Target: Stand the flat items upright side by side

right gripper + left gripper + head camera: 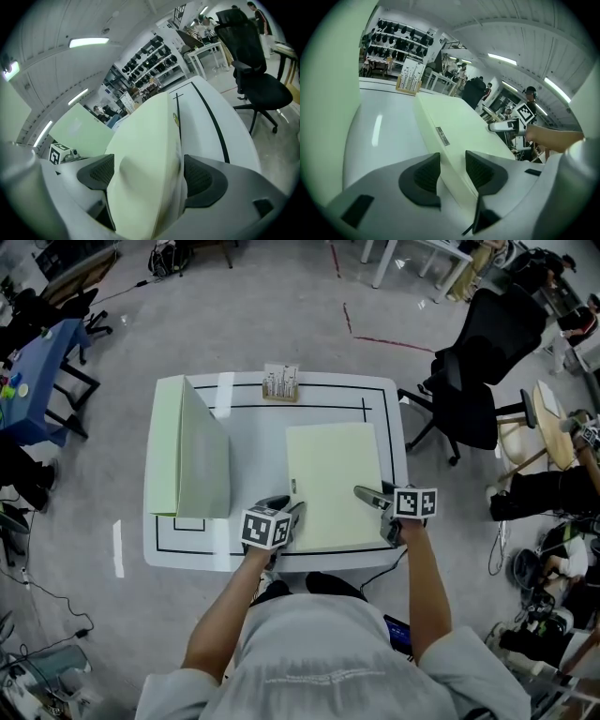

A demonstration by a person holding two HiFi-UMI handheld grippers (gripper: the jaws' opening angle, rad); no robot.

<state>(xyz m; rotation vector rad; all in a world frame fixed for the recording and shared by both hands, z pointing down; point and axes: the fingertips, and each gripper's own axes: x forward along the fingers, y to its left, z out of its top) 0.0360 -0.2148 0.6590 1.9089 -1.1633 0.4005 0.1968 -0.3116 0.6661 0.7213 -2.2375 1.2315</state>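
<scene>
right gripper (pixel 147 172): my jaws stand wide, pads against both sides of the pale green file (pixel 145 122) | counter (pixel 211 117): white, black line, right of it | another green file (pixel 79 131): behind, left | black chair (pixel 255 70): beyond the counter

Black office chair (pixel 478 371) beside white table (pixel 253 427), small rack (pixel 280 382) at far edge

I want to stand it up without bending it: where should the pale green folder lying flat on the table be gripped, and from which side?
Grip the folder at both corners of its near edge, coming in from that side. It lies flat and wide, so two spread holds should keep it from twisting.
</scene>
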